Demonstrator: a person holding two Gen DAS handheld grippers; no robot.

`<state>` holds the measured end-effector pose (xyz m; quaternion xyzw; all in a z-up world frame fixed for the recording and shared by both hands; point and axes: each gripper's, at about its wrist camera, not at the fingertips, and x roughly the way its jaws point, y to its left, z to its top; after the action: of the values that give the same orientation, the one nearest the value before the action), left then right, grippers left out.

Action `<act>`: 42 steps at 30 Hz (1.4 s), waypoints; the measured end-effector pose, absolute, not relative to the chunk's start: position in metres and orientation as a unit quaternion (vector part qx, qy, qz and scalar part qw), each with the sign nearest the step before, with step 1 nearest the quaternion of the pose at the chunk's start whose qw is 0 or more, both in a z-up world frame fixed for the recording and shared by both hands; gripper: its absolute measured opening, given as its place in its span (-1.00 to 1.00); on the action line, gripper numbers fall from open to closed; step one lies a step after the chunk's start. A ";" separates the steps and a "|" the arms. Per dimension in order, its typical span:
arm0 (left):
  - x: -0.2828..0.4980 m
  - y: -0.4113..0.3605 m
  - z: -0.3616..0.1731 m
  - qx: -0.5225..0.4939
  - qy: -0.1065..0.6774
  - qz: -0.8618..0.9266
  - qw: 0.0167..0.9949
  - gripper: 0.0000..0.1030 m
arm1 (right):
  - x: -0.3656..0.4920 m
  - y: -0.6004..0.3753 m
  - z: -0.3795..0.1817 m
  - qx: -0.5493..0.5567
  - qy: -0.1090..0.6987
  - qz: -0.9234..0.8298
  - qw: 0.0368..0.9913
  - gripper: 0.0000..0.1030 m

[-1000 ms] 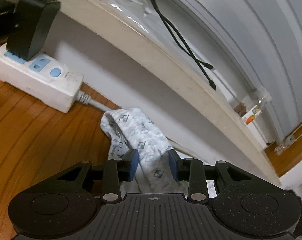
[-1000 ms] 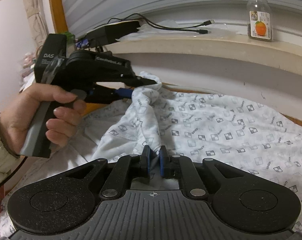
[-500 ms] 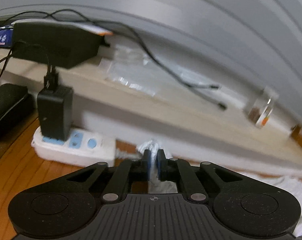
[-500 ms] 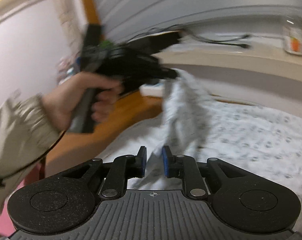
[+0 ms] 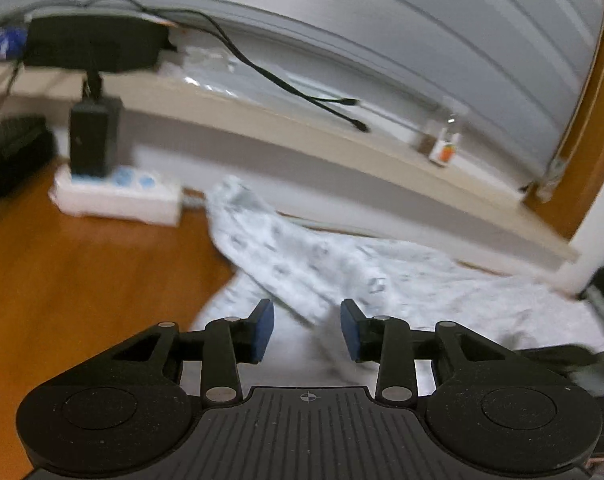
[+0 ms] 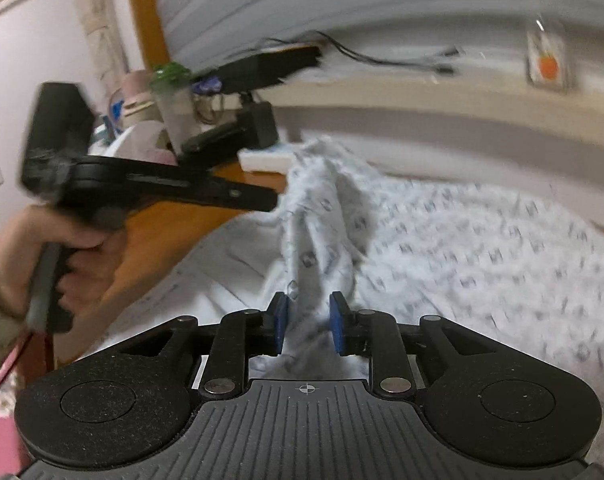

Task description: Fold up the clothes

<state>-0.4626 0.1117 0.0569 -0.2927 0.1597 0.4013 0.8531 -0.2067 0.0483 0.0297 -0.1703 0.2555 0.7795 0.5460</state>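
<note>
A white garment with a grey square print [image 5: 302,264] lies spread on the wooden surface [image 5: 82,288], one fold bunched toward the wall. My left gripper [image 5: 306,330] hovers over its near edge. Its jaws are opening, and the tip of a fold lies between the blue pads [image 5: 264,326] without being pressed. In the right wrist view the left gripper [image 6: 272,200] sits just left of the raised ridge of the garment [image 6: 322,200]. My right gripper [image 6: 308,326] is low over the cloth, its jaws opening, with a strip of fabric standing loosely between them.
A white power strip [image 5: 118,200] with a black adapter [image 5: 94,140] lies by the wall. The ledge [image 5: 342,148] above holds a black box [image 5: 94,44], a black cable [image 5: 286,84] and a small jar [image 5: 446,152]. A person's hand [image 6: 62,256] grips the left tool.
The left gripper closed on the cloth corner, then pulled back and opened, letting the fold go. The right jaws have widened around the cloth strip.
</note>
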 end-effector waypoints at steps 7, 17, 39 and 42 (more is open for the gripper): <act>-0.451 0.105 0.045 -0.348 0.146 0.382 0.844 -0.08 | -0.208 0.043 0.026 -0.174 0.253 0.778 0.548 -0.52; -0.434 0.089 0.042 -0.303 0.164 0.401 0.849 -0.58 | -0.202 0.039 0.028 -0.151 0.259 0.781 0.548 -0.41; -0.486 0.023 0.051 -0.283 0.201 0.391 0.852 -0.20 | -0.187 0.037 0.028 -0.114 0.276 0.782 0.547 -0.22; -0.478 0.022 0.042 -0.295 0.204 0.388 0.849 -0.16 | -0.188 0.037 0.027 -0.117 0.274 0.781 0.549 -0.22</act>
<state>-0.4780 0.0223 0.0416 -0.2945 0.2041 0.3878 0.8492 -0.1879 0.0372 0.0274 -0.1171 0.2742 0.7809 0.5490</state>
